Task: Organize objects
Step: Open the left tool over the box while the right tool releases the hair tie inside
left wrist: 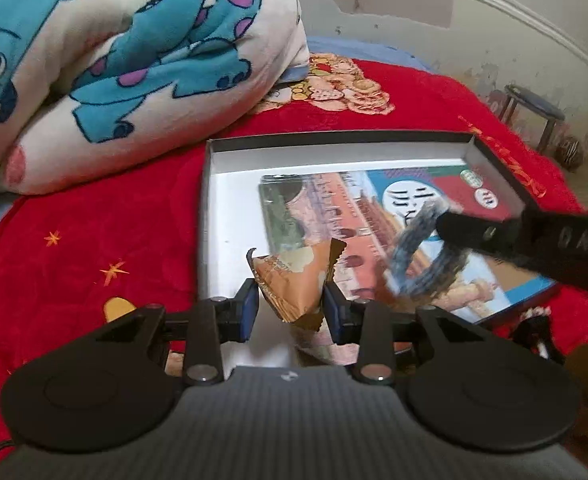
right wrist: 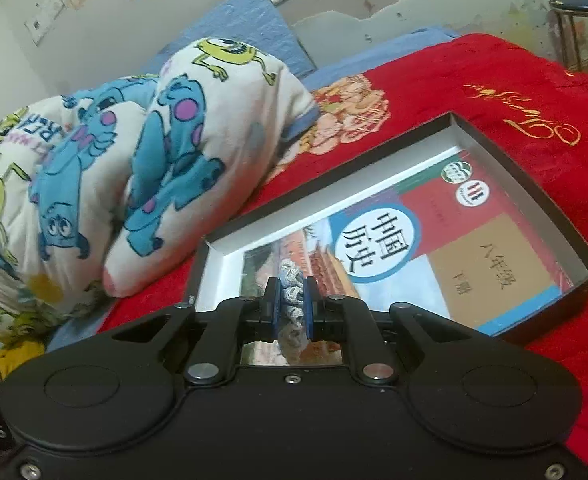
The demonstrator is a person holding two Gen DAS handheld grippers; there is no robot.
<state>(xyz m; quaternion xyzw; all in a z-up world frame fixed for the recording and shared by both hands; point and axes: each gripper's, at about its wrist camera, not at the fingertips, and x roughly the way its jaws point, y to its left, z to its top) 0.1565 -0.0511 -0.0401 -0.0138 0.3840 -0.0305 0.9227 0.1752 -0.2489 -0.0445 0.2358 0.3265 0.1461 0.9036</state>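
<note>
Status: placement in progress. The shallow box (right wrist: 525, 196) lies on the red bed cover (left wrist: 94, 240) and already contains one item, the textbook (right wrist: 453, 256), lying flat. The left claw (left wrist: 292, 300) is clenched on an orange snack packet (left wrist: 294, 280) at the near edge of the box, not yet released. The right claw (right wrist: 292, 304) is clenched on a grey-blue hair scrunchie (left wrist: 425, 256), suspended above the textbook. Judged remaining: deposit both held items in the box. A cartoon-print quilt (left wrist: 114, 80) lies beside the box.
</note>
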